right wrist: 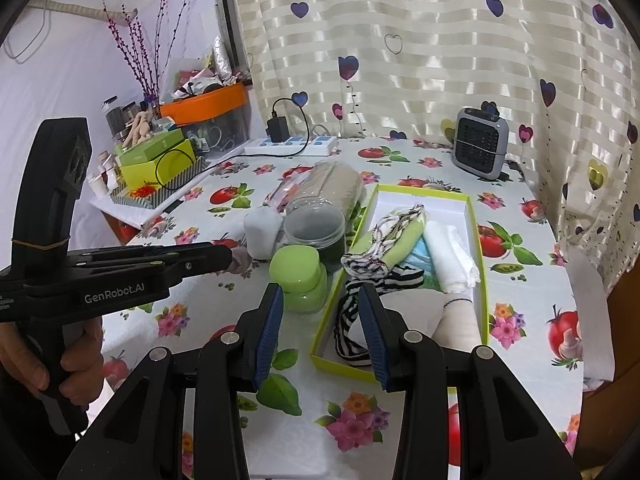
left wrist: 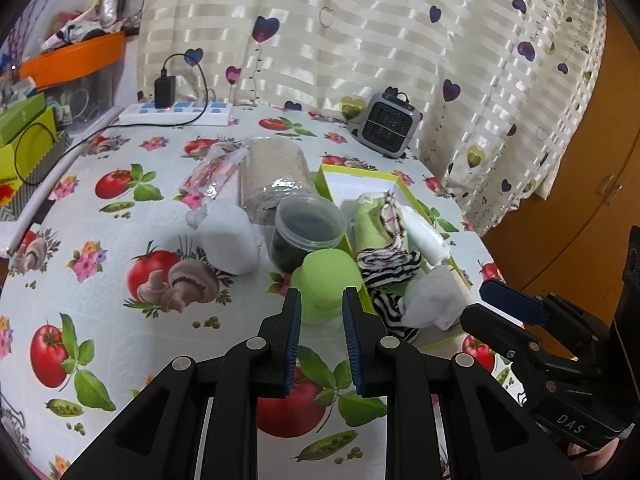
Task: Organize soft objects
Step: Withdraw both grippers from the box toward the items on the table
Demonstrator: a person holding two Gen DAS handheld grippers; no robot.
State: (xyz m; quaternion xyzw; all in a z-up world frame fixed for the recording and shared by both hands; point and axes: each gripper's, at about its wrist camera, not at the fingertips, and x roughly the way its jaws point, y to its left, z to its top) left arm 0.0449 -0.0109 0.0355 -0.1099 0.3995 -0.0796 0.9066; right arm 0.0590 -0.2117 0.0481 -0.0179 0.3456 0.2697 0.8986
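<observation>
Soft cloths [right wrist: 404,248] lie rolled in the lime-edged box [right wrist: 478,240] on the table [right wrist: 520,280], ahead of both grippers. From the left gripper [left wrist: 321,300], jaws parted with nothing between the pads, the near thing is a green lidded jar [left wrist: 326,280], just beyond the fingertips; whether they touch it I cannot tell. The right gripper [right wrist: 322,300] has wider parted jaws, empty, over the near corner of the box, where a zebra-striped cloth [right wrist: 352,320] spills at the wall. A white sock [right wrist: 460,312] lies partly hidden behind its right finger. Behind the jar, a dark tub [left wrist: 308,232] covers part of a clear bottle [left wrist: 272,176]; a white bundle [left wrist: 228,240] lies beside them.
</observation>
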